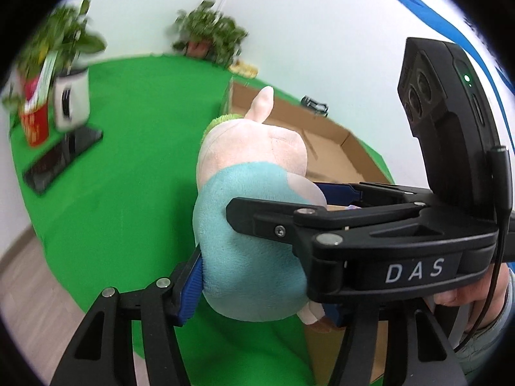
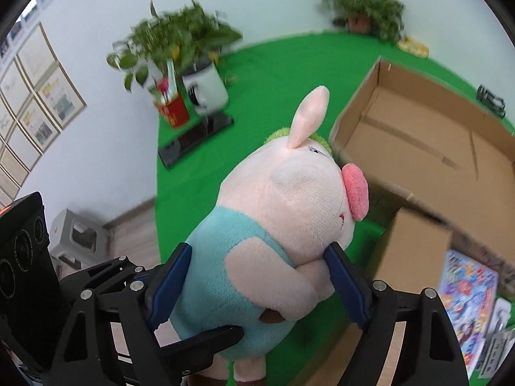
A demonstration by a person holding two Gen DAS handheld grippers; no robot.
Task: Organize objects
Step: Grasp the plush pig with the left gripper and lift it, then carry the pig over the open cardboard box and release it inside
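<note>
A pink plush pig (image 2: 283, 212) in a light-blue outfit is held upright in the air between both grippers; it also shows in the left wrist view (image 1: 248, 234). My right gripper (image 2: 257, 283) is shut on its body at arm height, blue pads pressing both sides. My left gripper (image 1: 260, 292) is shut on its lower body; in the right wrist view one left finger (image 2: 206, 341) presses its bottom. An open cardboard box (image 2: 428, 141) stands just right of the pig on the green table (image 2: 264, 74).
A white mug with a plant (image 2: 209, 90), a red carton (image 2: 172, 111) and a black tablet (image 2: 196, 138) sit at the far left of the table. Another potted plant (image 2: 363, 16) stands at the back. A colourful book (image 2: 466, 305) lies in a nearer box.
</note>
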